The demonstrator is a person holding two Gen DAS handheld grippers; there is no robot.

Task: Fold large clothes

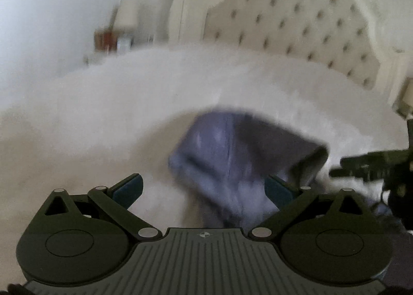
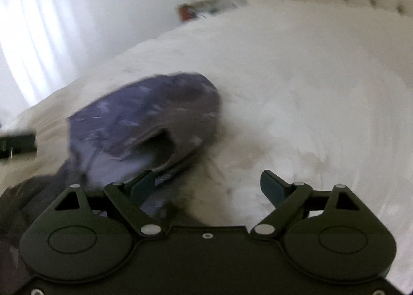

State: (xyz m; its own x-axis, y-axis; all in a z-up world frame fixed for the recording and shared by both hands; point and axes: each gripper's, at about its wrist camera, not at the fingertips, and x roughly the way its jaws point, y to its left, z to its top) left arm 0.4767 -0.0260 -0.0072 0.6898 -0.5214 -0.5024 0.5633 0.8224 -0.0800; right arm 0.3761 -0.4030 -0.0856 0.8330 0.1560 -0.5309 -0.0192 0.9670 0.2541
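A purple-blue garment (image 1: 227, 161) lies crumpled on a white fluffy bed cover (image 1: 103, 104). Both views are blurred by motion. In the left wrist view my left gripper (image 1: 204, 189) is open, its fingers standing either side of the garment's near end, not closed on it. The right gripper's body (image 1: 366, 166) shows at the right edge there. In the right wrist view the garment (image 2: 144, 119) lies left of centre with a sleeve or neck opening facing me. My right gripper (image 2: 206, 186) is open and empty; its left finger (image 2: 140, 184) is over the garment's edge.
A cream tufted headboard (image 1: 296, 19) stands at the far end of the bed. A bedside table with a lamp (image 1: 126, 16) and small items stands at the back left. White curtains (image 2: 38, 24) hang on the left. The left gripper (image 2: 16, 144) shows at the right wrist view's left edge.
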